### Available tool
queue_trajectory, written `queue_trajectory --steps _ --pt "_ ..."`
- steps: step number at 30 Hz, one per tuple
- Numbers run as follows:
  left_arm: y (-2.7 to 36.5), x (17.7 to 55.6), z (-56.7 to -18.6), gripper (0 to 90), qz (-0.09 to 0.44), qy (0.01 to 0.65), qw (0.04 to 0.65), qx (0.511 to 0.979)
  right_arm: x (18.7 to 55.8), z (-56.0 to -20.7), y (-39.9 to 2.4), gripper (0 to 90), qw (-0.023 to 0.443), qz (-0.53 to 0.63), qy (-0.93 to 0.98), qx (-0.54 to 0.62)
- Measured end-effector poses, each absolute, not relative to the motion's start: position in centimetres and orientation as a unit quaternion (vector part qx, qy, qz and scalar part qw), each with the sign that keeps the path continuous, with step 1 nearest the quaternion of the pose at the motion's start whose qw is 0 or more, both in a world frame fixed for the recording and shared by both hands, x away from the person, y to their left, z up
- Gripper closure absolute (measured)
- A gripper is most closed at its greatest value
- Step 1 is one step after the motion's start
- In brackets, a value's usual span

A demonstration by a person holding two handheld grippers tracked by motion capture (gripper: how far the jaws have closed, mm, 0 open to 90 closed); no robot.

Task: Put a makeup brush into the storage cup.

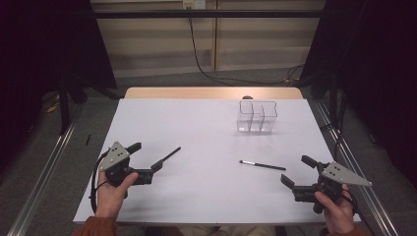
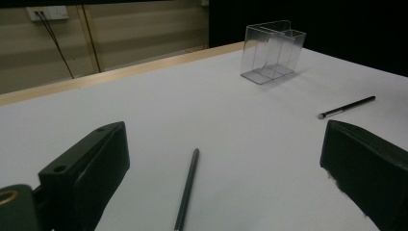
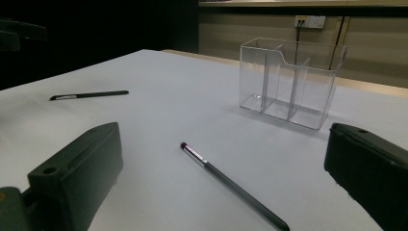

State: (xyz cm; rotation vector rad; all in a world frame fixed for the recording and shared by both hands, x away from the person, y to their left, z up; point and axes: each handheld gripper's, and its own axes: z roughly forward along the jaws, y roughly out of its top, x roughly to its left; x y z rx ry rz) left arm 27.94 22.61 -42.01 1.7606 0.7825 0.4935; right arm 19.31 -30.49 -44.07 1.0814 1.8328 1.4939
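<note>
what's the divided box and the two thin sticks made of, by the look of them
The divided box looks like clear hard plastic, glossy: the wall shows straight through it. The brush seems to have a dark matte handle with a shiny, metal-looking band near its tip. The dark stick looks like dull plastic or painted wood; hard to tell.

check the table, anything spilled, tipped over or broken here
Nothing stands out. The clear organizer stands upright and empty toward the far right. The two slim dark brushes lie flat and loose on the white table, one before each open gripper. No spill or damage visible.
</note>
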Motion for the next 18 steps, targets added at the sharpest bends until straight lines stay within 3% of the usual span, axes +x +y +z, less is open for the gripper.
queue_trajectory --steps 18 --pt "22.1 31.0 -42.5 2.7 0.188 0.354 0.496 0.770 19.4 -44.1 -30.4 0.0 0.263 0.552 0.681 0.403"
